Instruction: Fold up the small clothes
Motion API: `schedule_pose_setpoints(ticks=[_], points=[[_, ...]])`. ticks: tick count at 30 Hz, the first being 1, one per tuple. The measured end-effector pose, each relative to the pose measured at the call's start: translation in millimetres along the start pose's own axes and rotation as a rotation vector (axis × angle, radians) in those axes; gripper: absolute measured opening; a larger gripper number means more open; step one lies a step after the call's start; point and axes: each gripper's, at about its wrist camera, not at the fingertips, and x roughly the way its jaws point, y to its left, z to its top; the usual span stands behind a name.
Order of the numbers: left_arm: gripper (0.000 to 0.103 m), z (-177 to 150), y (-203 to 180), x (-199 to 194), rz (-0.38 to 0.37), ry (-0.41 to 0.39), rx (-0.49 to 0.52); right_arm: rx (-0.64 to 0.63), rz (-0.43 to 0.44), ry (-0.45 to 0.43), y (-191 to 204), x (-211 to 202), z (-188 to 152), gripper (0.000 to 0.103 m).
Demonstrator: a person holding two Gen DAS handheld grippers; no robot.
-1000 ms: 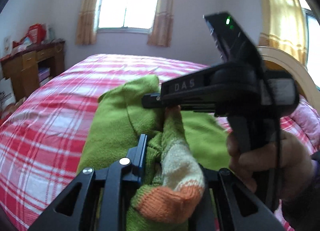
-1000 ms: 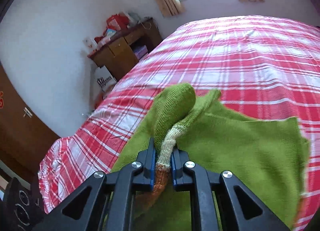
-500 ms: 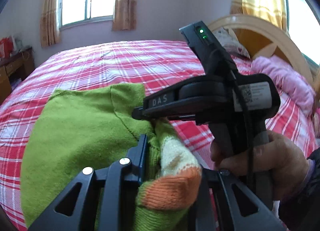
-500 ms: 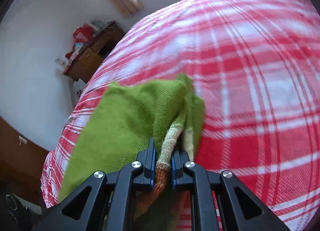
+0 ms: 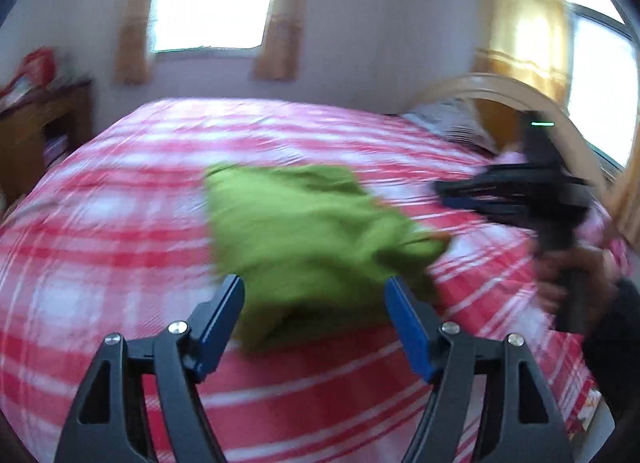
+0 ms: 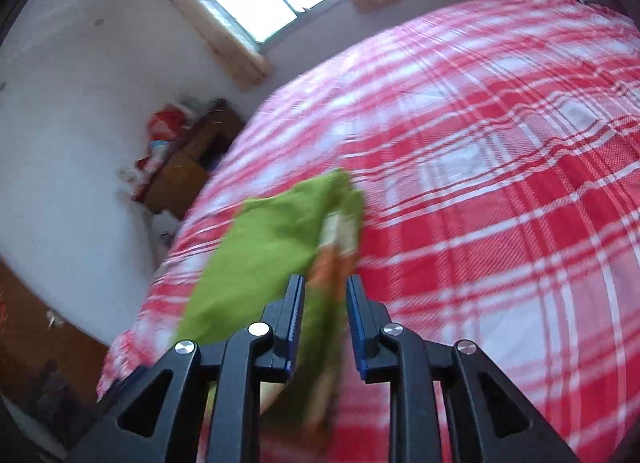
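A small green knitted sweater (image 5: 304,231) with a cream and orange cuff lies folded on the red plaid bed (image 5: 120,231). My left gripper (image 5: 316,303) is open and empty just in front of it. The sweater also shows in the right wrist view (image 6: 264,251), blurred. My right gripper (image 6: 323,295) has its jaws parted, with the orange cuff (image 6: 326,263) loose between them. In the left wrist view the right gripper (image 5: 444,191) sits to the right of the sweater, held by a hand.
A wooden desk (image 6: 180,171) with red clutter stands by the wall left of the bed. A curved wooden headboard (image 5: 520,99) and pillows (image 5: 452,123) are at the right. Windows with curtains (image 5: 208,7) are behind the bed.
Both grippers have opened and let go of the sweater's sleeve. The sweater now lies on the bed. Both grippers have pulled back, the right one to the right.
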Motion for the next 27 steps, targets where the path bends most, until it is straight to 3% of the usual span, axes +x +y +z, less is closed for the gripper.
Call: schedule_pose_setpoints(ticks=[2,4,7,10,13,15,16,17,18,20,22,25,27], points=[[0.075,-6.4,15.1,5.0,0.056,0.046,-0.031,-0.06,0.023,-0.006,25.7,-10.7,-9.6,0.053],[0.075,-8.3,24.7,13.5,0.108,0.066,-0.037,-0.101,0.047,0.01,45.6,-9.3,-15.5,0.065],[0.075,-12.1,18.4,28.7,0.168,0.095,0.01,-0.155,0.053,0.06,67.3,11.4,-24.0,0.065],[0.075,-8.6,15.4,42.6,0.215,0.098,0.048,-0.192,-0.027,0.147,74.2,47.0,-36.5,0.065],[0.075,-7.5,21.3,52.4,0.237,0.105,0.041,-0.224,-0.175,0.21,69.4,74.5,-53.2,0.052],[0.071,-6.6,18.6,54.4,0.244,0.115,0.049,-0.237,-0.182,0.188,70.8,70.2,-61.5,0.021],[0.062,-6.6,16.5,52.7,0.232,0.119,0.048,-0.223,-0.153,0.208,70.9,69.2,-64.4,0.014],[0.037,-5.8,15.7,52.5,0.199,0.124,0.045,-0.217,-0.142,0.204,70.4,65.5,-66.1,0.012],[0.021,-5.7,11.4,49.3,0.149,0.128,0.051,-0.238,-0.149,0.189,72.9,59.7,-67.8,0.011],[0.021,-7.9,-0.6,40.1,0.165,0.1,0.111,-0.245,-0.149,0.134,73.3,41.3,-67.5,0.011],[0.027,-11.5,-5.8,35.3,0.147,0.11,0.133,-0.183,-0.151,0.087,61.3,23.5,-62.8,0.01],[0.03,-19.3,-2.6,29.6,0.125,0.139,0.121,-0.124,-0.19,0.102,37.3,23.2,-70.3,0.011],[0.03,-25.2,3.0,24.3,0.133,0.152,0.115,-0.09,-0.162,0.107,24.8,28.6,-80.5,0.011]])
